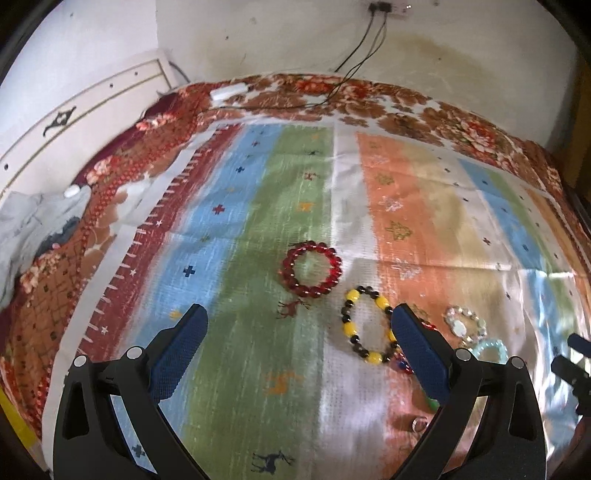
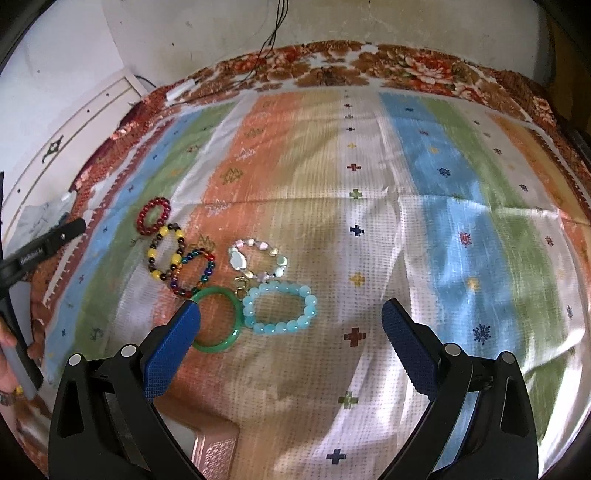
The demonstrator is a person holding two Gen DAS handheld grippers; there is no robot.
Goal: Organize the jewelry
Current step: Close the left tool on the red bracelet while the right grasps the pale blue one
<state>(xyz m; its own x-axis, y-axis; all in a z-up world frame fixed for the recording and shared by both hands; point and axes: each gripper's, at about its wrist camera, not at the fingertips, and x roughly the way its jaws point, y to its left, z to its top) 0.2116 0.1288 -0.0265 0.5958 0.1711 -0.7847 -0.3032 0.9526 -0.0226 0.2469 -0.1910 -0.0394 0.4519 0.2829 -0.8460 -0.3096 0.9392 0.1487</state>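
Six bracelets lie in a loose cluster on a striped mat spread over a floral bedcover. The red bead bracelet rests on a green stripe at the far left of the cluster. The yellow-and-black bead bracelet lies just beside it, nearer the cameras. In the right wrist view, a multicoloured bead bracelet overlaps the yellow-and-black one, and a green bangle lies in front of it, partly hidden behind the near left finger. A light blue bead bracelet lies just beside the bangle; whether they touch cannot be told. A pale shell-and-pearl bracelet lies behind the blue one, with small gold rings between them. The left gripper hovers above the mat with jaws apart, holding nothing. The right gripper likewise hovers with jaws spread wide and empty. A pink box corner shows near the lower edge. Black cables run down the wall onto the bedcover.
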